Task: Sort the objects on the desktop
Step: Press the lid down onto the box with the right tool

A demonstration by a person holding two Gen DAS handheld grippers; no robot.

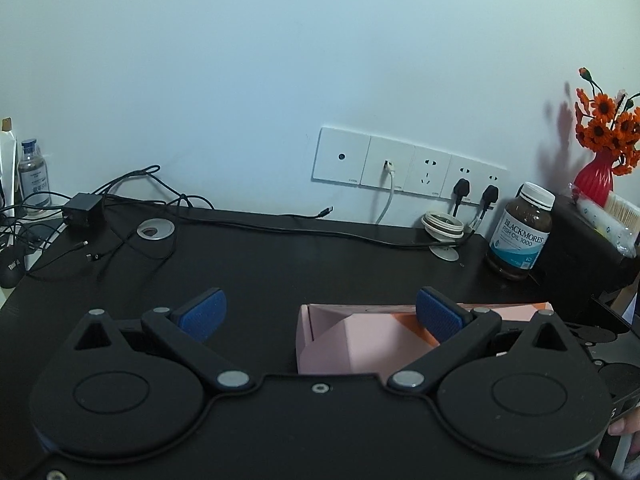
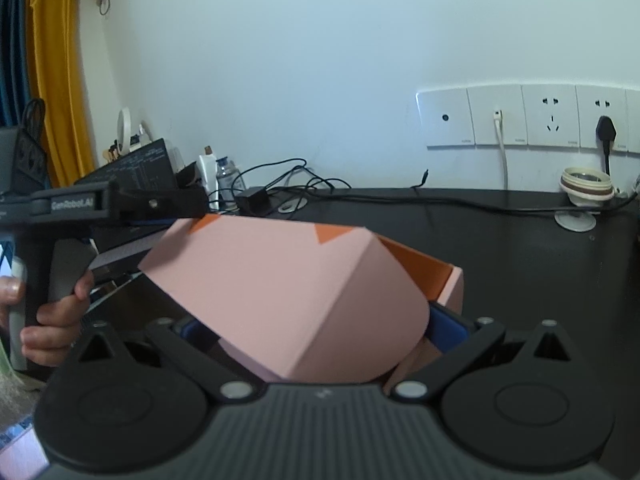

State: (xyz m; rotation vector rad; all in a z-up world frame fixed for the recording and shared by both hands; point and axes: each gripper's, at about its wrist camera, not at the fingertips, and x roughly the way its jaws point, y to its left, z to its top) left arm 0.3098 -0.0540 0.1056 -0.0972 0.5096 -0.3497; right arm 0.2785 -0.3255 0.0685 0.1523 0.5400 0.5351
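A pink cardboard box with an orange inside [image 1: 352,340] lies on the black desk [image 1: 280,264]. My left gripper [image 1: 320,314] is open above the desk; its right finger overlaps the box's far edge and its left finger is over bare desk. In the right wrist view the box's pink lid [image 2: 288,292] fills the space between the blue pads [image 2: 446,330] of my right gripper [image 2: 312,332]. The lid hides the left pad, so whether the jaws grip it is unclear. The left gripper [image 2: 120,200] shows at the left of that view, held by a hand.
A Blackmores fish oil bottle [image 1: 520,232], a white jar lid [image 1: 443,226], a red vase with orange flowers [image 1: 596,176] on a black box, tangled cables and a black adapter [image 1: 82,210] stand along the back. Wall sockets [image 1: 404,168] sit above the desk.
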